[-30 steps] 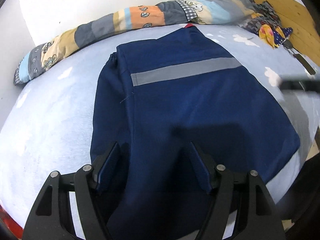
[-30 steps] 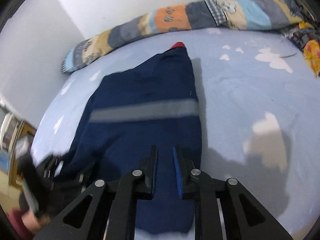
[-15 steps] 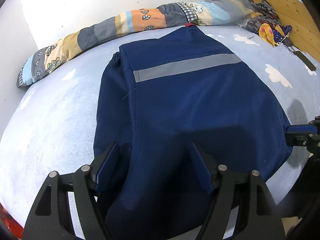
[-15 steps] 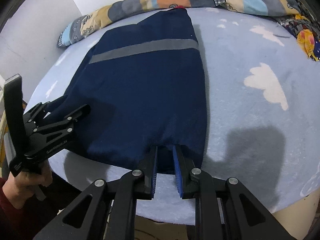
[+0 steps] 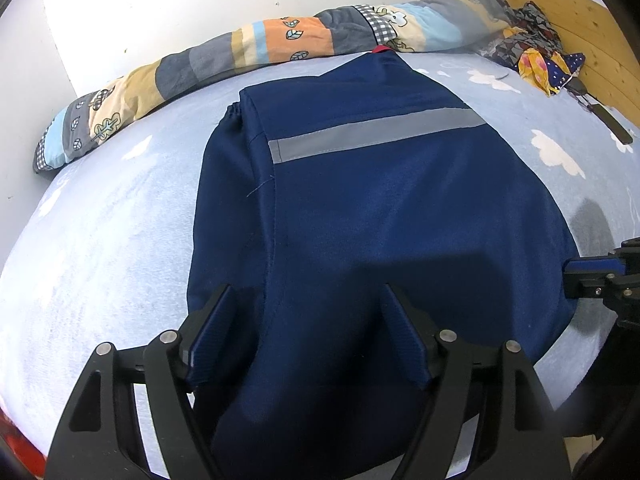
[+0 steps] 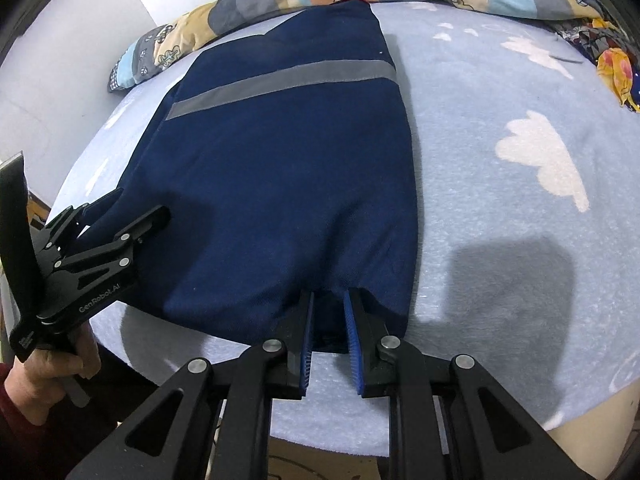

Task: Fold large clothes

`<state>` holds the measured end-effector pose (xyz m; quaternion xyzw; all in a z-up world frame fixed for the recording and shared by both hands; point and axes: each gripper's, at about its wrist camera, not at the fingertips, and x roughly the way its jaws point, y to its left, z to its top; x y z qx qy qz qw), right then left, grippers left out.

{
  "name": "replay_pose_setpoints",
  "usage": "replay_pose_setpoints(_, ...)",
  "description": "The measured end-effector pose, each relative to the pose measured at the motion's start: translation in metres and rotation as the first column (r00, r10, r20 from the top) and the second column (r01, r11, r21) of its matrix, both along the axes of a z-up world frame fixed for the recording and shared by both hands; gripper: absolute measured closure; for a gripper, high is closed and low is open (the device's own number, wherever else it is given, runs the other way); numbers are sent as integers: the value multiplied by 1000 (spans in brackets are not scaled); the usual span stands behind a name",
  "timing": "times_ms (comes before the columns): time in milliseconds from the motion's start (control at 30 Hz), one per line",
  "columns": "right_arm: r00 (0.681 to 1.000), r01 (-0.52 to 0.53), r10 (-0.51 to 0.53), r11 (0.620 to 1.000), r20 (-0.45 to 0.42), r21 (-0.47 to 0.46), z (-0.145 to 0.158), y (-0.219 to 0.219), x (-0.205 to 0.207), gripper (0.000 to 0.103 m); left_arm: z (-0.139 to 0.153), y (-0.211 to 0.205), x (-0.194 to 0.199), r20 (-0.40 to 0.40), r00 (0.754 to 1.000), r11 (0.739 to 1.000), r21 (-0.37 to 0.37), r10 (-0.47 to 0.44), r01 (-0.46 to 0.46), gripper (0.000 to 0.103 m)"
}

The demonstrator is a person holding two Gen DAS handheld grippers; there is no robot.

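Cloud-print bed sheet [image 6: 520, 92] carries the navy garment [image 6: 280, 168], unmoved since before; the right gripper [image 6: 329, 312] now stands slightly parted at its near hem, the left gripper [image 5: 308, 320] spread wide over its near-left corner.

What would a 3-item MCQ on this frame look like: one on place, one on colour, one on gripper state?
1. Where does the patchwork quilt lie?
A. along the far edge of the bed, by the wall
B. on the garment
C. on the floor

2. What colour is the stripe across the navy garment?
A. yellow
B. grey
C. red

3. How does the left gripper stand?
A. shut on the quilt
B. out of view
C. open

Answers: 1 A, it runs beyond the garment; 2 B, a grey band; 3 C, fingers spread wide.
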<state>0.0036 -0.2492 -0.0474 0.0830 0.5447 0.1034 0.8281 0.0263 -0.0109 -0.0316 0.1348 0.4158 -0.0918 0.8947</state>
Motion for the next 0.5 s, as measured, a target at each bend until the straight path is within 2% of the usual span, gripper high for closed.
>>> replay_pose_setpoints(333,1000,16,-16,1000,-13,25,1,-4,3,85,2,2,2,-11,1000,1000,-3,1,-1,27)
replay_pose_setpoints(500,1000,2,-2,999,-11,48,15,-8,6,83,24,4,4,-41,999,998,-56,-23,21,28)
